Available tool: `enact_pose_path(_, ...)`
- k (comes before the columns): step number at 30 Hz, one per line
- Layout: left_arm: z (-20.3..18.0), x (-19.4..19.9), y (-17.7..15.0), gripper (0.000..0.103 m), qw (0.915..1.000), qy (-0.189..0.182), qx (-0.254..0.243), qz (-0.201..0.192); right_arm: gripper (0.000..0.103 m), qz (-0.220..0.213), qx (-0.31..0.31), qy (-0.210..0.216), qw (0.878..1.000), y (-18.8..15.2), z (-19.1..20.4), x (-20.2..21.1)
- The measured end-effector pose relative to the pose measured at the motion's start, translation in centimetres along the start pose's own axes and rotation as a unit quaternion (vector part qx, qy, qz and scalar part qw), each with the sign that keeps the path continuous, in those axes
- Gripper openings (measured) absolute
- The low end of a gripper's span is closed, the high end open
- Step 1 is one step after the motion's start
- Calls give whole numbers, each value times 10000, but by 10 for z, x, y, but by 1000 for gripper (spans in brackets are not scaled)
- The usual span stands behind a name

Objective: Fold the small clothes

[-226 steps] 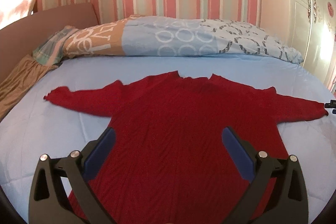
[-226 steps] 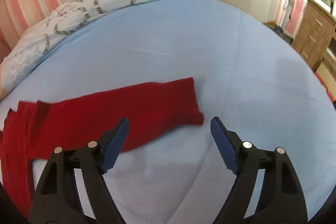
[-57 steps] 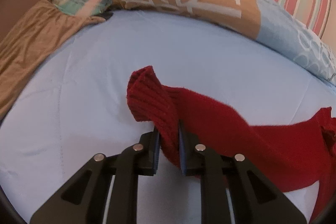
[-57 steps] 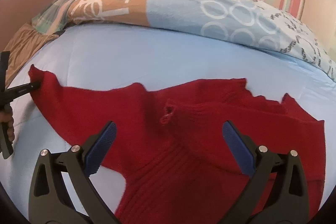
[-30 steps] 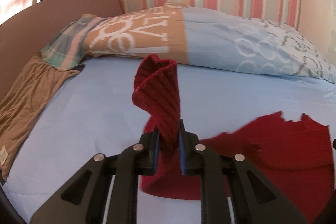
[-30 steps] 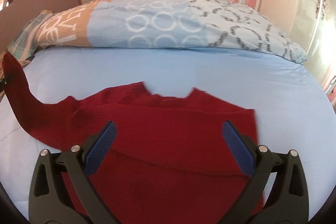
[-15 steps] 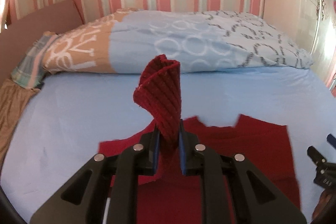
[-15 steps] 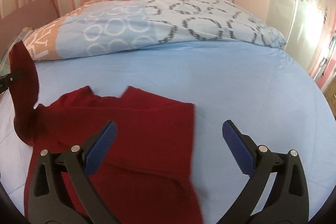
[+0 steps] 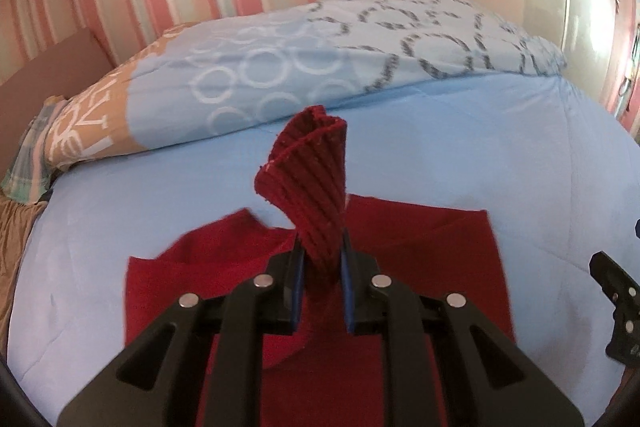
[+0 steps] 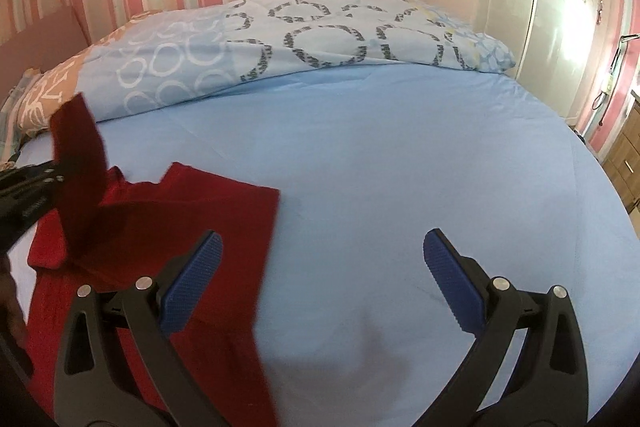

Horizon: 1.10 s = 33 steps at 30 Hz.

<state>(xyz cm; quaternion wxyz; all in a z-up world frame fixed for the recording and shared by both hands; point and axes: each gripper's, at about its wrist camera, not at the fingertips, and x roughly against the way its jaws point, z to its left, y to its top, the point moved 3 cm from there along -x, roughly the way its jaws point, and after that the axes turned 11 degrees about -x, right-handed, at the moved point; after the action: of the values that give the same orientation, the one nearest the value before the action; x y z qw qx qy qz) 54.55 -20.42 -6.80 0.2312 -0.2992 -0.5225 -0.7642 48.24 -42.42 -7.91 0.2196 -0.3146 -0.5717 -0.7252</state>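
Observation:
A red knit sweater (image 9: 420,251) lies on the light blue bed, its right sleeve folded in over the body. My left gripper (image 9: 320,267) is shut on the ribbed cuff of the left sleeve (image 9: 312,179), which stands up above the sweater's body near the collar. In the right wrist view the sweater (image 10: 192,219) lies at the lower left, with the held cuff (image 10: 78,147) raised above it. My right gripper (image 10: 320,267) is open and empty, over bare sheet just right of the sweater's edge.
A folded quilt (image 9: 320,67) with ring patterns lies along the head of the bed (image 10: 400,147). A brown cloth (image 9: 12,227) lies at the far left. A wardrobe (image 10: 560,7) and a wooden drawer unit (image 10: 624,163) stand to the right.
My left gripper has carried the sleeve cuff further right over the sweater's body. My right gripper has swung right, off the sweater and over bare sheet.

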Motion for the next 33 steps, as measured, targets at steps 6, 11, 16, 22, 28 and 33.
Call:
enact_pose_path(6, -63, -27, 3, 16, 9993, -330, -121, 115, 100, 54, -108, -72, 9999, -2, -32, -15)
enact_pose_path(11, -96, -23, -2, 94, 9992, -359, -161, -106, 100, 125, -123, -249, 9995, -7, -50, -24)
enact_pose_path(16, -72, -10, -6, 94, 9990, -424, -47, -110, 100, 145, -164, -148, 9997, -7, -45, -23)
enact_pose_path(22, 34, -11, -47, 97, 9987, 498, -42, 53, 96, 331, -97, 429, 9985, -12, 6, -31)
enact_pose_path(28, 130, -35, -111, 97, 9929, 819, 684, 530, 71, 785, 286, 592, 9947, -32, 70, -67)
enact_pose_path(33, 146, -46, -133, 97, 9923, 696, 762, 685, 63, 1048, 430, 366, 9929, -44, 96, -96)
